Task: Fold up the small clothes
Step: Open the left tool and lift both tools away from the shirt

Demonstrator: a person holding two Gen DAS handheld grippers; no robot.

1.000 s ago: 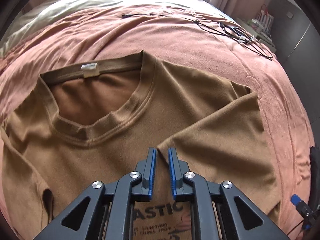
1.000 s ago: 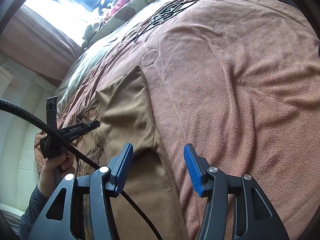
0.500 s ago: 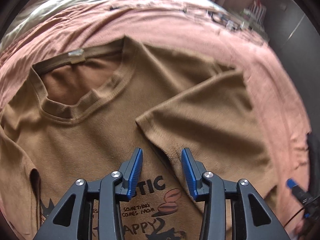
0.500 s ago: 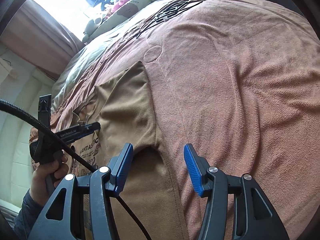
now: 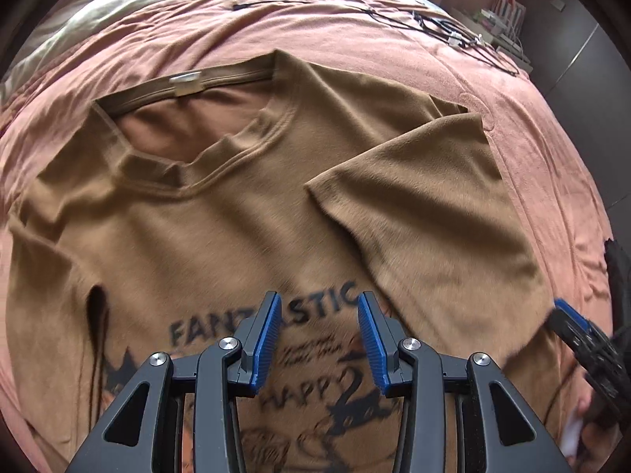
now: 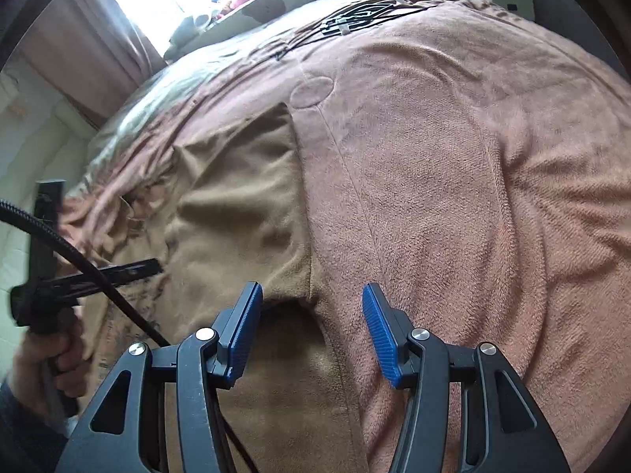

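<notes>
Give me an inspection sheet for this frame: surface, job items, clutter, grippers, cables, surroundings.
Surface: pink blanket over a bed, wrinkled.
Job's things: brown T-shirt lying print side up; one sleeve folded inward over the chest.
Clutter: nothing seen beyond the cables.
Grippers: left gripper open above the print, empty; right gripper open by the shirt's side edge, empty.
Cables: black cable bundle on the far blanket.
Surroundings: curtains, bright window.

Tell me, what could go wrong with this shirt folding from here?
The folded sleeve only lies loose on the T-shirt, so it may flop back. The other sleeve is still unfolded and bunched. Both the left gripper and the right gripper are open, holding nothing; they could drag the fabric.
</notes>
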